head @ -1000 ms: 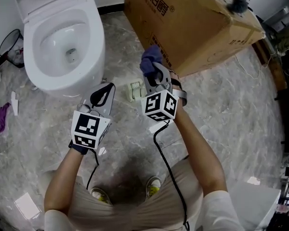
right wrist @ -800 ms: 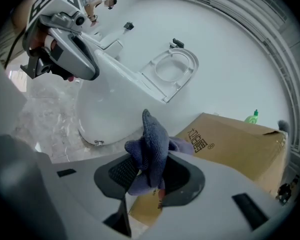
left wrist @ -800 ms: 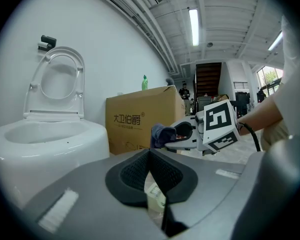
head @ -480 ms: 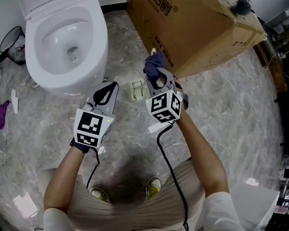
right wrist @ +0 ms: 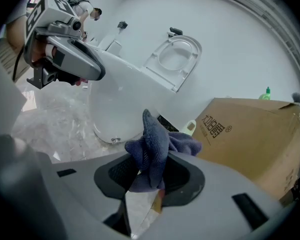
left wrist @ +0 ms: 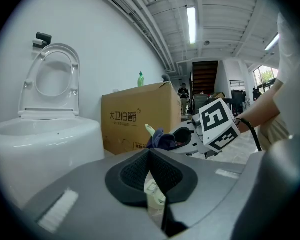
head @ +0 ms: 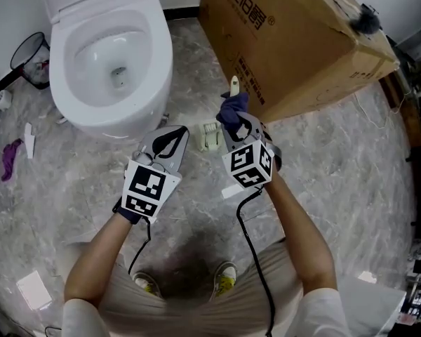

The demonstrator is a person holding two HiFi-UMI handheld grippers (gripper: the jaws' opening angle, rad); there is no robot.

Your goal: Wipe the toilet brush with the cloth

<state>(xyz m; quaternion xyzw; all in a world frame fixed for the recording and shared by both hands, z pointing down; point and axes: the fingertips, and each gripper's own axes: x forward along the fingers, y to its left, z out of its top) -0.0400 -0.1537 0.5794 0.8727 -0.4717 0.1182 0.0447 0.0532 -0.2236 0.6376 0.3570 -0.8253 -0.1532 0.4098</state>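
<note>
My right gripper [head: 233, 119] is shut on a dark blue cloth [head: 231, 107], which bunches up out of the jaws [right wrist: 151, 154]. The cream toilet brush handle tip [head: 234, 84] shows just past the cloth, and its cream base [head: 209, 137] stands on the floor between the two grippers. In the right gripper view the handle tip [right wrist: 189, 128] peeks out behind the cloth. My left gripper [head: 176, 135] is shut with nothing in it, to the left of the brush base. From the left gripper view the cloth [left wrist: 159, 140] and handle [left wrist: 149, 130] sit in front of the box.
A white toilet [head: 156, 56] with its seat raised stands at the upper left. A big cardboard box [head: 295, 41] fills the upper right, with a green bottle [left wrist: 140, 79] on top. A black wire bin [head: 28, 60] and scraps of paper [head: 34, 290] lie on the marble floor.
Both grippers have drifted a little right and down in the head view. The cloth in the right gripper now sits just below the brush handle tip, which has come into sight.
</note>
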